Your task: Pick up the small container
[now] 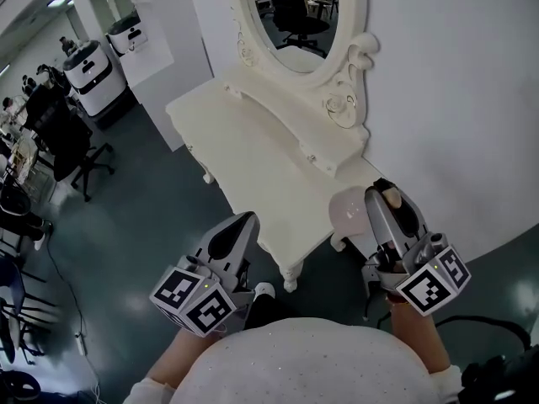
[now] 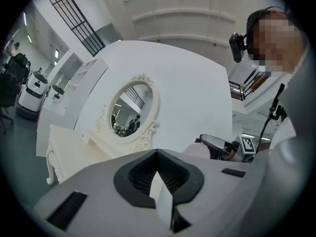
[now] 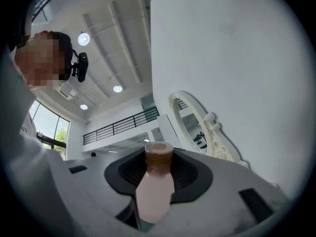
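Observation:
The small container (image 3: 154,191) is a pale pink bottle with a brown cap (image 3: 158,157). It stands upright between the jaws of my right gripper (image 3: 154,201), which is shut on its body. In the head view the right gripper (image 1: 386,194) hangs off the near right corner of the white vanity table (image 1: 253,158), and only the brown cap (image 1: 391,197) shows at its tip. My left gripper (image 1: 246,219) is lower left of the table's front edge, jaws together with nothing in them. The left gripper view shows the right gripper (image 2: 217,144) off to the right.
An oval mirror (image 1: 295,15) in an ornate white frame stands at the back of the table, against a white wall. A pale round object (image 1: 349,209) sits by the table's near right corner. Black office chairs (image 1: 67,141) and white machines (image 1: 88,74) stand at the far left.

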The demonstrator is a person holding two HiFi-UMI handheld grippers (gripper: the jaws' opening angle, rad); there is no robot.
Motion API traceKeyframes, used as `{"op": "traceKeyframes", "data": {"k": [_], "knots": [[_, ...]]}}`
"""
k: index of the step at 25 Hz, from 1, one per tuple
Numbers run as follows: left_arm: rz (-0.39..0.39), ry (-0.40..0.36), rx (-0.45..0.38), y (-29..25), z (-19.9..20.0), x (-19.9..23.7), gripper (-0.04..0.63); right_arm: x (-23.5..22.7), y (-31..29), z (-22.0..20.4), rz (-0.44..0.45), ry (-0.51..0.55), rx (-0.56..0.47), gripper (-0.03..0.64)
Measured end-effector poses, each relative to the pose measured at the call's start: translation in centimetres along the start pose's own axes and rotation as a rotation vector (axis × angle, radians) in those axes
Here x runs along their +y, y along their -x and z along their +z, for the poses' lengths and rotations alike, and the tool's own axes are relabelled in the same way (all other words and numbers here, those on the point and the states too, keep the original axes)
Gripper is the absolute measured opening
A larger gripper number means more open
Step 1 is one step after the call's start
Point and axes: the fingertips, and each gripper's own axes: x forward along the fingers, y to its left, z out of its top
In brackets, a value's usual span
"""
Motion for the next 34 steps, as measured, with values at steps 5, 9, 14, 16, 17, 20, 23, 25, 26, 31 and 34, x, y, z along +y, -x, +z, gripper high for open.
{"op": "traceKeyframes", "data": {"k": [5, 9, 14, 16, 17, 20, 23, 25, 26, 31, 34], "knots": [[0.003, 0.007, 0.004, 0.9, -0.8, -1.1, 0.002, 1.0, 1.2, 0.3, 0.012, 0.023, -0.002, 0.13], [0.007, 0.006, -0.001, 1.5, -0.9, -1.6, 0.002, 1.5, 1.6, -0.1, 0.007, 0.033, 0.012, 0.13], [0.018, 0.004, -0.004, 1.9, -0.8, -1.4, 0.002, 2.0, 1.4, -0.6, 0.021, 0.065, 0.03, 0.129], [0.025, 0.002, -0.007, 2.0, -0.8, -1.0, 0.002, 2.1, 1.1, -0.9, 0.027, 0.073, 0.035, 0.13], [0.029, 0.0, -0.009, 2.0, -0.8, -0.8, 0.002, 2.1, 1.0, -1.0, 0.03, 0.074, 0.036, 0.13], [0.042, -0.007, -0.011, 2.0, -0.8, -0.3, 0.002, 2.0, 0.6, -1.2, 0.036, 0.088, 0.041, 0.13], [0.05, 0.0, -0.014, 2.0, -0.8, 0.1, 0.002, 2.0, 0.3, -1.4, 0.039, 0.088, 0.047, 0.13], [0.052, 0.005, -0.015, 1.9, -0.8, 0.3, 0.002, 2.0, 0.1, -1.5, 0.039, 0.085, 0.048, 0.13], [0.052, 0.006, -0.014, 1.9, -0.8, 0.4, 0.002, 1.9, 0.0, -1.5, 0.039, 0.087, 0.049, 0.13], [0.058, 0.012, -0.014, 1.9, -0.9, 0.8, 0.002, 1.9, -0.4, -1.8, 0.04, 0.094, 0.056, 0.129], [0.061, 0.015, -0.016, 1.6, -0.9, 1.1, 0.002, 1.6, -0.7, -1.9, 0.043, 0.096, 0.057, 0.129]]}}
